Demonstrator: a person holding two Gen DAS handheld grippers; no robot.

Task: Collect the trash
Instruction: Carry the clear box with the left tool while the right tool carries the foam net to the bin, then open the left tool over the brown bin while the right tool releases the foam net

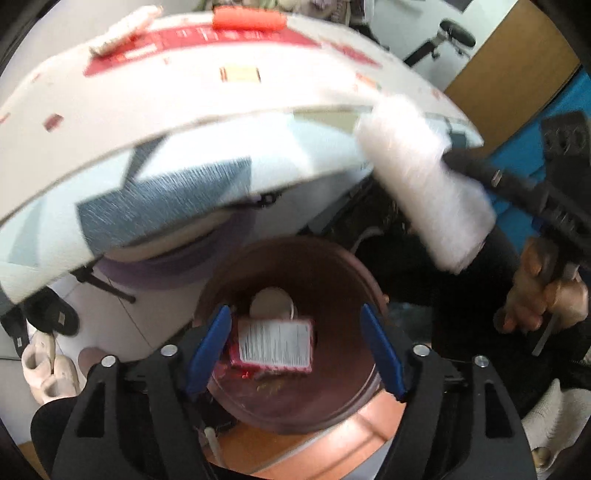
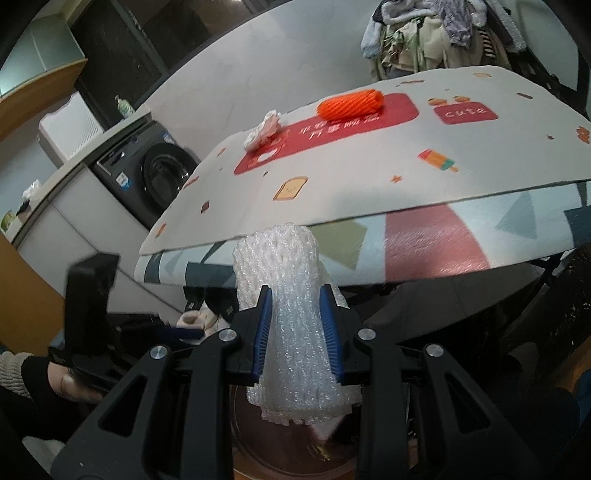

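Note:
My left gripper (image 1: 294,309) is open above a brown bin (image 1: 365,273), its blue pads (image 1: 207,350) wide apart and touching nothing. Between them, down inside the bin, a red packet (image 1: 273,347) with a white printed label lies beside a round white lid (image 1: 271,301). My right gripper (image 2: 295,295) is shut on a white foam net sleeve (image 2: 284,280), held over the bin's (image 2: 280,443) rim; the left wrist view shows that sleeve (image 1: 424,184) at upper right. An orange foam net (image 2: 349,105) and a crumpled tissue (image 2: 264,129) lie on the table mat (image 2: 369,166).
The table edge overhangs the bin closely in both views. A washing machine (image 2: 159,173) stands at the back left and a heap of clothes (image 2: 443,33) behind the table. Slippers (image 1: 48,365) lie on the floor to the left. A person's hand (image 1: 543,295) grips the right tool.

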